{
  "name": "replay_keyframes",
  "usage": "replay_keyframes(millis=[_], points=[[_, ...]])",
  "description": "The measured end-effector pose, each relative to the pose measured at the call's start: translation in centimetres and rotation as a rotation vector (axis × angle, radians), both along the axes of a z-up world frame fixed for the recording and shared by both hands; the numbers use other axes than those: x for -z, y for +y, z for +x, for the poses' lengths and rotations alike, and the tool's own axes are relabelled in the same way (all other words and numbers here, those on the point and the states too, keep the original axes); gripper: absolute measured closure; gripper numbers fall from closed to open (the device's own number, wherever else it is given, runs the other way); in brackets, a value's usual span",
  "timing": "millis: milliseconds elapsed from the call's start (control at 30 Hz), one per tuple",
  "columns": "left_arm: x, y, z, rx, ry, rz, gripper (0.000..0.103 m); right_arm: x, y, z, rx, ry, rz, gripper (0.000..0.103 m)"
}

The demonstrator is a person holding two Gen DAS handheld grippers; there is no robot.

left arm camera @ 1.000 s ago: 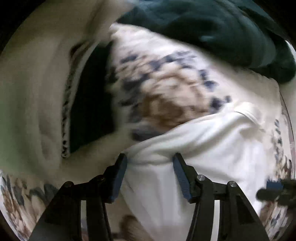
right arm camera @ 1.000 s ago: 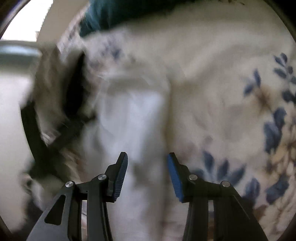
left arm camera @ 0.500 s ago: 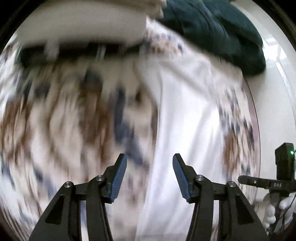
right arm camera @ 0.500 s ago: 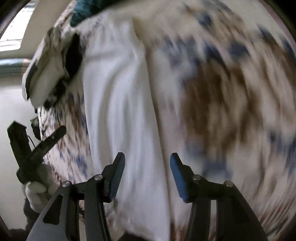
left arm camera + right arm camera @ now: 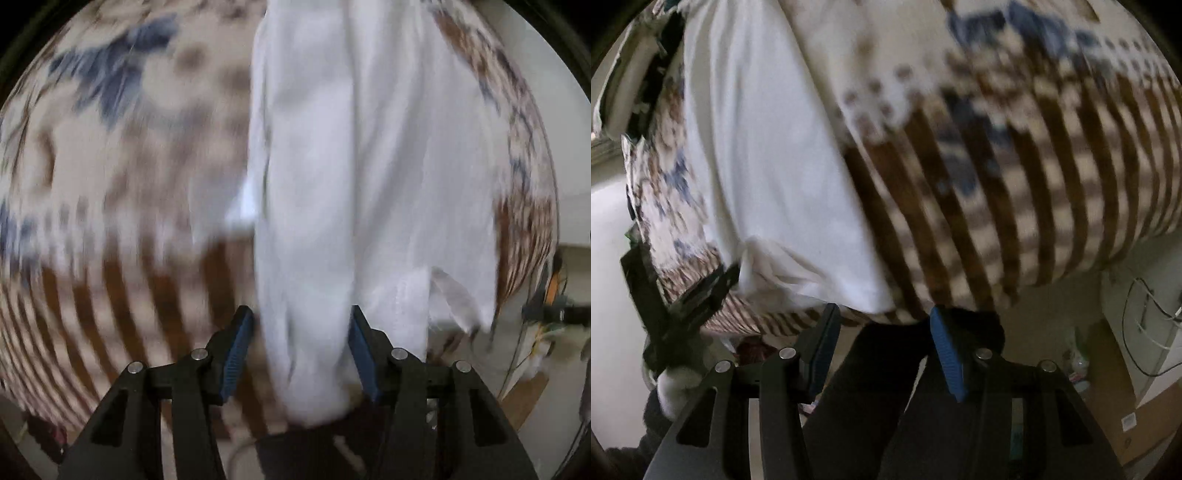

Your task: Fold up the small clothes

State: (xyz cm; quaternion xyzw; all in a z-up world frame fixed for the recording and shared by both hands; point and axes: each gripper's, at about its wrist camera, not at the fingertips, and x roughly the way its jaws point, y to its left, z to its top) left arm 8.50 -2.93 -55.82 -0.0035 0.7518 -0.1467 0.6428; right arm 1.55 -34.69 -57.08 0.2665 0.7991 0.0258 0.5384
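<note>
A white garment (image 5: 369,166) lies stretched lengthwise on a patterned bedspread (image 5: 110,184), and its lower end droops over the bed's edge. My left gripper (image 5: 301,350) points down over that end. The cloth runs between its blue pads; the right one touches the fabric and the left one stands clear, so it is open. In the right wrist view the garment (image 5: 757,166) ends at a crumpled hem just above my right gripper (image 5: 884,332). That gripper is open with only a dark trouser leg (image 5: 879,387) behind the gap. A white-gloved hand (image 5: 674,384) holds the left tool.
The bedspread (image 5: 1015,166) has blue and brown flowers and a brown-striped border at the near edge. Beyond the edge are pale floor, a cardboard box (image 5: 1137,417) and loose cables (image 5: 1145,332). A dark item (image 5: 661,55) lies at the bed's far end.
Both views have swept from the pillow and the green blanket at the far end down along the white garment to its near hem at the bed's edge. Both grippers still look open.
</note>
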Motion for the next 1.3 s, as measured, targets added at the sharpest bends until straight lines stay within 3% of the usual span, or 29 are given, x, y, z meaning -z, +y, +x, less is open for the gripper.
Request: replay_keyframes(millis=[133,233,367,467,500,533,567,633,700,767,900,967,1000,1033,1067,1133,1200,1233,1267,1300], points=[[-1.3,1.7,-2.3,-0.081,0.012,0.021,0.054,0.4,0.8,-0.8,0.003,-0.059,0.012,0.050],[-2.6,2.5,-2.1,-0.174,-0.023,0.020,0.054,2.2,3.6,0.1,0.091,-0.110,0.033,0.050],[-3.4,3.8,-0.3,-0.303,-0.044,-0.078,0.054,4.8,5.0,0.6,0.129,-0.120,0.034,0.050],[-2.1,2.9,0.1,-0.375,-0.019,-0.137,0.054,6.0,6.5,0.3,0.130,-0.124,0.045,0.050],[-1.5,2.5,0.2,-0.368,-0.036,-0.100,0.055,5.9,6.9,0.2,0.122,-0.138,0.039,0.057],[-1.3,2.1,-0.1,-0.359,-0.058,-0.068,0.072,5.9,7.2,0.5,0.116,-0.147,0.021,0.069],[-1.1,2.0,-0.5,-0.352,-0.071,-0.058,0.085,5.6,7.3,0.2,0.110,-0.159,0.001,0.094],[-1.5,2.7,-0.7,-0.360,-0.101,-0.062,0.087,4.9,6.4,0.3,0.145,-0.187,0.003,0.098],[-2.1,4.0,-1.2,-0.333,-0.121,-0.009,0.086,3.9,5.9,0.0,0.123,-0.220,-0.036,0.101],[-2.4,4.9,-1.6,-0.330,-0.110,-0.009,0.083,3.4,5.9,-0.1,0.089,-0.239,-0.079,0.101],[-3.4,5.5,-2.4,-0.330,-0.089,0.002,0.082,4.1,5.5,-0.2,0.083,-0.206,-0.007,0.099],[-4.3,5.5,-3.3,-0.365,-0.107,-0.051,0.076,4.1,5.1,0.1,0.109,-0.203,0.038,0.096],[-4.7,5.9,-3.4,-0.392,-0.120,-0.087,0.071,4.0,5.0,0.2,0.120,-0.210,0.065,0.082],[-4.9,6.3,-3.5,-0.412,-0.125,-0.122,0.055,3.9,4.9,0.3,0.125,-0.221,0.086,0.071],[-4.4,6.2,-3.5,-0.430,-0.116,-0.165,0.045,4.0,3.6,0.2,0.119,-0.226,0.107,0.053],[-3.3,5.7,-3.8,-0.447,-0.081,-0.194,0.045,5.0,4.0,0.2,0.108,-0.198,0.141,0.050],[-2.4,4.9,-4.0,-0.431,-0.056,-0.173,0.049,6.5,5.0,-0.2,0.091,-0.146,0.145,0.050],[-2.7,4.9,-4.0,-0.423,-0.072,-0.168,0.066,6.9,5.3,-0.4,0.092,-0.140,0.149,0.053],[-3.0,4.7,-4.3,-0.401,-0.097,-0.150,0.098,7.1,5.4,-0.7,0.111,-0.154,0.138,0.074],[-3.0,4.4,-4.4,-0.375,-0.104,-0.135,0.097,7.0,5.4,-0.9,0.118,-0.170,0.122,0.094]])
